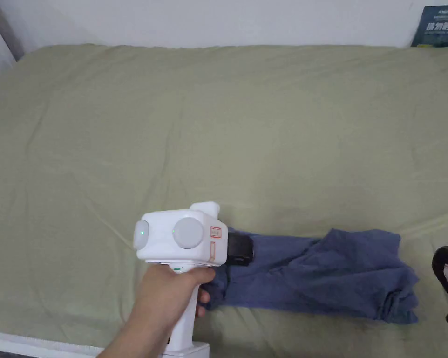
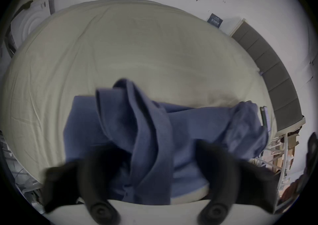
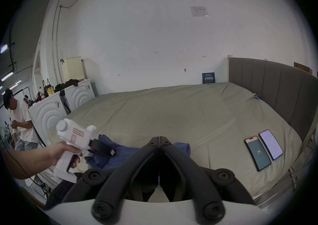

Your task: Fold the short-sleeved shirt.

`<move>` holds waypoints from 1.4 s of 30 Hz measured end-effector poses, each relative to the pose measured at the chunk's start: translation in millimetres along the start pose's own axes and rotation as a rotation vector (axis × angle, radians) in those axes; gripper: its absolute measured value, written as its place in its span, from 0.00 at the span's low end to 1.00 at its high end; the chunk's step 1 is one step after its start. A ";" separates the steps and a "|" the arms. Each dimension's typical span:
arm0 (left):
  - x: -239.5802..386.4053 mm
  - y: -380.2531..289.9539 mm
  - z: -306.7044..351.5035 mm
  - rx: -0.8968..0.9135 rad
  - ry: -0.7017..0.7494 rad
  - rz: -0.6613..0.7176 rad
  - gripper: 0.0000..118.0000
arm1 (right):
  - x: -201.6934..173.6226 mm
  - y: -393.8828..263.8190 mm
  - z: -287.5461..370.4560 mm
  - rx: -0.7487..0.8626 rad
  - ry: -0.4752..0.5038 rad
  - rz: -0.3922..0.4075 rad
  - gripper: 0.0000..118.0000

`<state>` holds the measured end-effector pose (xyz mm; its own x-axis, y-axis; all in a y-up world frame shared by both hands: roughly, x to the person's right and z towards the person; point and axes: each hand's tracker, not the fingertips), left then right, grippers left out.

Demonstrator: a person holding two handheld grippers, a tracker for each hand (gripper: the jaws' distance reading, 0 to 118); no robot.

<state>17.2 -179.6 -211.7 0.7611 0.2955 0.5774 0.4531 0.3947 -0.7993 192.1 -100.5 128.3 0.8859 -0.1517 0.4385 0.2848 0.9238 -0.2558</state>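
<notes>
Shirt-folding takes place on a wide bed (image 1: 218, 116) under a pale green sheet, and the bare spread of it gives room to lay the garment flat. Against the wall at the far corner leans a small dark sign (image 1: 436, 25), well apart from the work. The short-sleeved shirt (image 1: 330, 279), blue and rumpled, lies bunched in a long heap near the front edge of the bed, close to the person so both tools can reach it; it is not yet laid out, so I judge the folding has hardly begun. Two phones (image 3: 263, 151) lie side by side on the sheet toward the headboard end, clear of the cloth. The left gripper (image 2: 154, 168), held in the person's left hand (image 1: 169, 289), sits at the shirt's left end with its jaws spread wide to either side of a raised ridge of fabric, apparently placed to pinch it, though nothing is clamped yet. The right gripper (image 3: 159, 140) hangs just off the shirt's right end, its jaws pressed together on nothing, seemingly waiting its turn.
</notes>
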 end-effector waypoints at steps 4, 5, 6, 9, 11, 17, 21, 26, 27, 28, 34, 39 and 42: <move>-21.3 5.6 74.3 0.244 -0.028 -0.129 0.84 | -0.3 -8.1 -5.4 -0.025 0.007 -0.003 0.00; -28.4 3.3 87.1 0.301 -0.013 -0.131 0.84 | -2.1 -9.3 -7.4 -0.034 0.007 -0.002 0.00; -37.7 -0.2 100.0 0.363 0.027 -0.129 0.83 | -3.5 -10.9 -9.5 -0.043 0.011 -0.002 0.00; -64.9 -8.4 95.0 0.422 0.181 -0.167 0.43 | -7.1 -15.6 -14.9 -0.060 0.019 0.000 0.00; -80.3 -13.9 78.1 0.354 0.219 -0.163 0.03 | -9.8 -17.8 -16.9 -0.066 0.021 0.005 0.00; -74.4 -35.1 17.8 0.198 0.032 -0.098 0.03 | -12.5 -21.9 -18.7 -0.080 0.024 0.011 0.00; -23.7 -33.7 -18.8 0.169 -0.011 -0.167 0.03 | -7.6 -19.5 -17.1 -0.079 0.022 0.004 0.00; 36.5 -29.4 -46.3 0.124 -0.054 -0.241 0.03 | -1.9 -16.1 -10.3 -0.059 0.006 0.004 0.00; 46.2 -31.2 -50.1 0.112 -0.026 -0.272 0.03 | -0.1 -15.4 -9.9 -0.058 0.004 0.000 0.00; 46.7 -31.6 -54.2 0.118 0.025 -0.297 0.03 | 1.8 -14.4 -9.5 -0.061 0.005 -0.008 0.00; 27.8 -43.6 25.8 0.231 -0.035 -0.292 0.03 | 4.6 -14.0 -6.8 -0.052 0.007 -0.007 0.00; -7.9 -58.4 97.2 0.325 0.090 -0.294 0.03 | 1.2 -15.2 -14.0 -0.069 0.038 -0.009 0.00; -40.6 -52.2 100.0 0.336 0.053 -0.217 0.17 | -5.2 -16.1 -17.7 -0.078 0.051 0.008 0.00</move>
<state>-83.8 -125.2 -176.8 0.6914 0.1327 0.7102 0.4353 0.7080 -0.5561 189.4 -120.8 114.8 0.9050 -0.1641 0.3924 0.3039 0.8950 -0.3266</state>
